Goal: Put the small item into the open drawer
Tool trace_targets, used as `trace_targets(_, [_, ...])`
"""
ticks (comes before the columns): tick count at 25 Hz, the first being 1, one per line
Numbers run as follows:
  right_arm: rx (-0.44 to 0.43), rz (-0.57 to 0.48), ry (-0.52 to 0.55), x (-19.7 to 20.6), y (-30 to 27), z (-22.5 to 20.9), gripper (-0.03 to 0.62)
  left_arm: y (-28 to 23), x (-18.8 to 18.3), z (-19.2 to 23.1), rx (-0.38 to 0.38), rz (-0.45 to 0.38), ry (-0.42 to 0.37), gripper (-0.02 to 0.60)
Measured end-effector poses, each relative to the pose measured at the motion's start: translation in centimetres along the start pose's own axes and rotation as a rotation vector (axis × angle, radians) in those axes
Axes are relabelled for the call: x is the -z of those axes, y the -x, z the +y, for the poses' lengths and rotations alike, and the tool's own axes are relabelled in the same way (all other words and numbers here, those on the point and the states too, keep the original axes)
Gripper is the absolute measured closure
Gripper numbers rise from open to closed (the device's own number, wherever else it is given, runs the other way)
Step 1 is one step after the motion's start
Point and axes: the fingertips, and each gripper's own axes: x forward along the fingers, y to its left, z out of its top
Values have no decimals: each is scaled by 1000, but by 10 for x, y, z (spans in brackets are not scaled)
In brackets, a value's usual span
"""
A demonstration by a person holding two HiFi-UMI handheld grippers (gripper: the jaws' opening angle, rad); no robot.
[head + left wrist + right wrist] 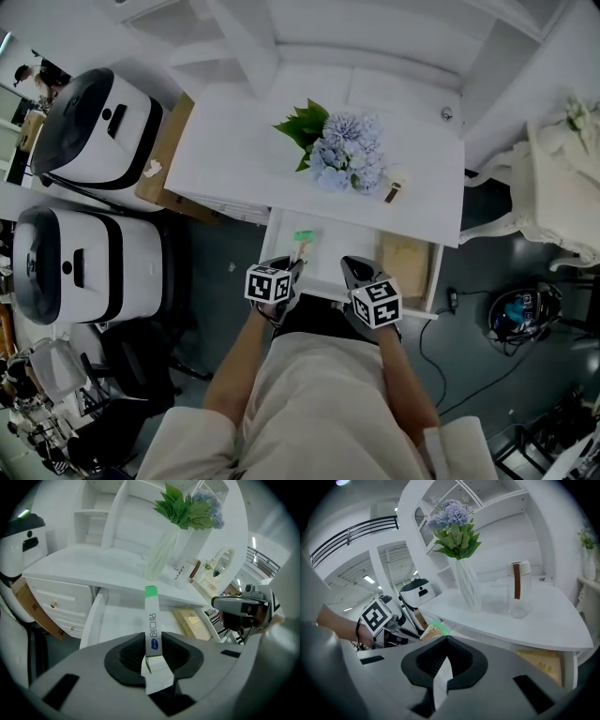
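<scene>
The small item [303, 242] is a slim white box with a green end. My left gripper [296, 264] is shut on its near end. In the left gripper view the box [151, 618] points forward from between the pads of the left gripper [152, 641], over the open white drawer [117, 620]. My right gripper [352, 269] hovers by the drawer's front edge [323, 292], just right of the left one. In its own view the right gripper [446, 638] has its jaws together with nothing between them. That view also catches the box's green tip [439, 629].
On the white desk [234, 141] stand a vase of blue flowers [342, 150] and a glass jar [395, 186]. A tan book [405, 258] lies in the drawer's right half. Two white appliances [94, 127] stand at the left, with cables [520, 314] on the floor at the right.
</scene>
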Motion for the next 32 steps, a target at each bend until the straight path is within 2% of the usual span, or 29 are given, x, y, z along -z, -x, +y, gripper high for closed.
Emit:
trace_targets(8, [-15,14,7,-1,-8,2,569,-16,-2,4,-7,22,58,477])
trace_targets(14, [-4,24,-9,-1,-9,-6,569,-25,-2,10,-44,115,14,477])
trace_targets(17, [-12,51,-12,7,-10,-7,569,-34,-4,10,-37,143,9,477])
trace_targets(27, [20,84,-43,13,-6,-20,569,-59,-5,18,-26,223,51,477])
trace_targets(32, [41,92,-81,11,-3,-15,569,-67,3,24,-11,255,101,477])
